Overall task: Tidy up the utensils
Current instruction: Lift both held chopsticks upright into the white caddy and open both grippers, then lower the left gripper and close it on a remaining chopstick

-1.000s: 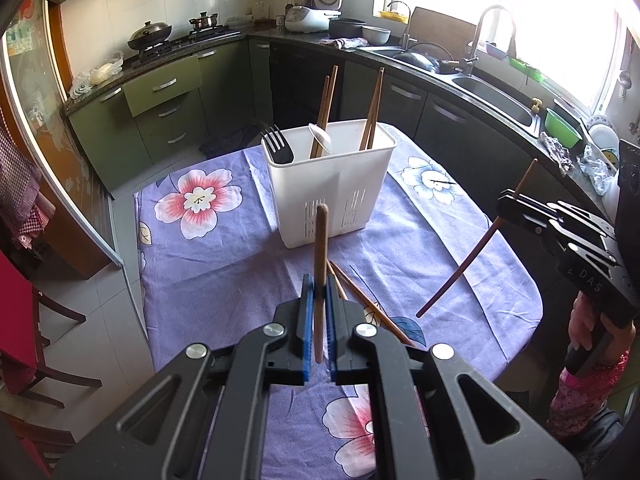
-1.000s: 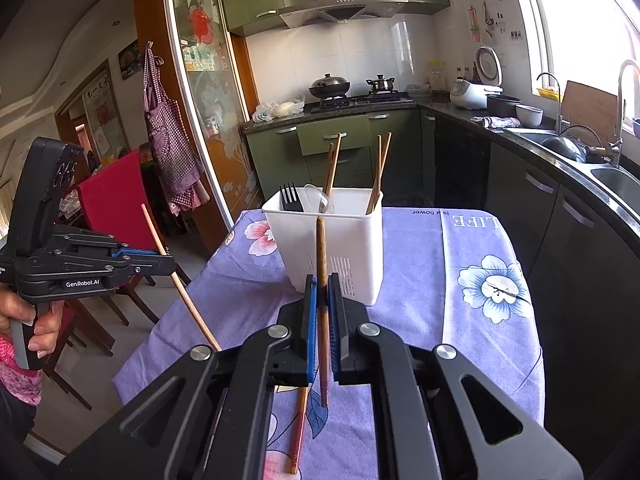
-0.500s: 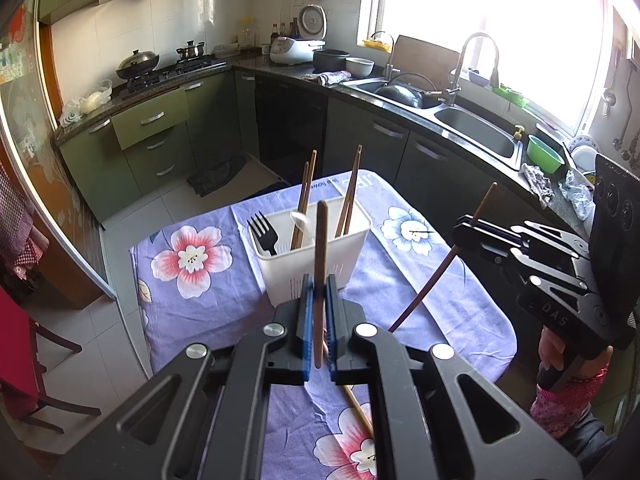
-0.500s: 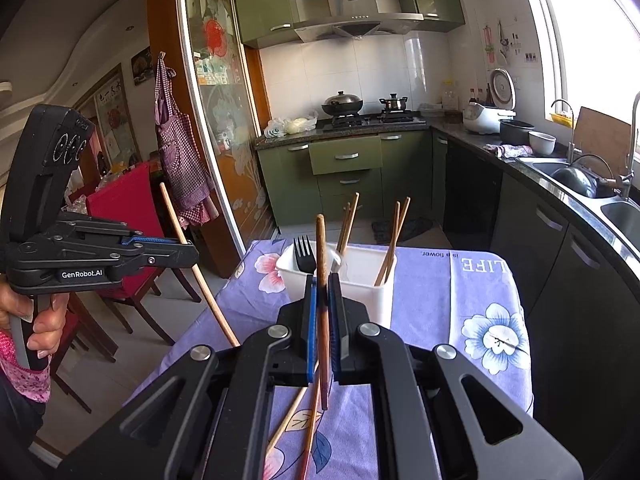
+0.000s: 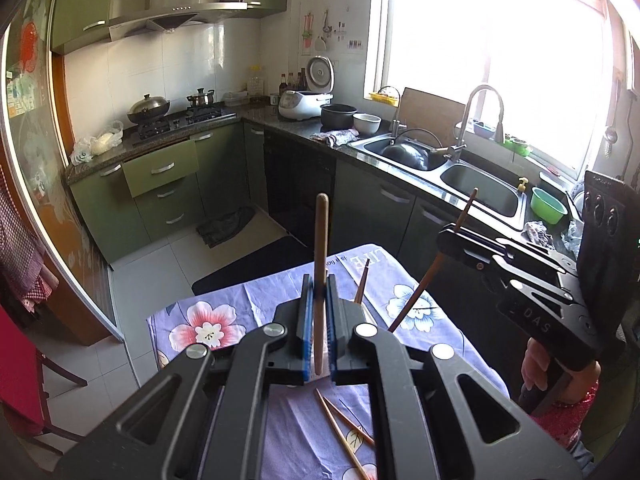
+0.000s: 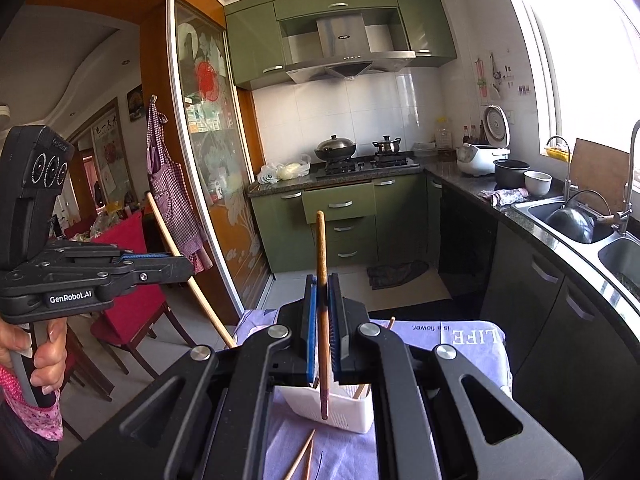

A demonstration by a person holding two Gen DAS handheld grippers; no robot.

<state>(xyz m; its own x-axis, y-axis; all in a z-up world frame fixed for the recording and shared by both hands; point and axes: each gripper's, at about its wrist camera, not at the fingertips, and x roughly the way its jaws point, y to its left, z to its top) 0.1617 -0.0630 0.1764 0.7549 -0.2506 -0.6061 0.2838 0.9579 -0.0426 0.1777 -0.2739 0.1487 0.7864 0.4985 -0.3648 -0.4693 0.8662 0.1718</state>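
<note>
Chopsticks [image 6: 362, 390] stand in the white holder [image 6: 344, 414]; left tongs [image 5: 319, 312] and right tongs [image 6: 323, 320] each clamp one chopstick.

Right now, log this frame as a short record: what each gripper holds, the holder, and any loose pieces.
left gripper: shut on a chopstick, held upright
right gripper: shut on a darker chopstick, upright
utensil holder: white, on the purple floral tablecloth, below the right gripper, chopstick ends showing inside
loose chopsticks: a pair lying on the cloth, near side
step: neither held chopstick in the holder yet
</note>
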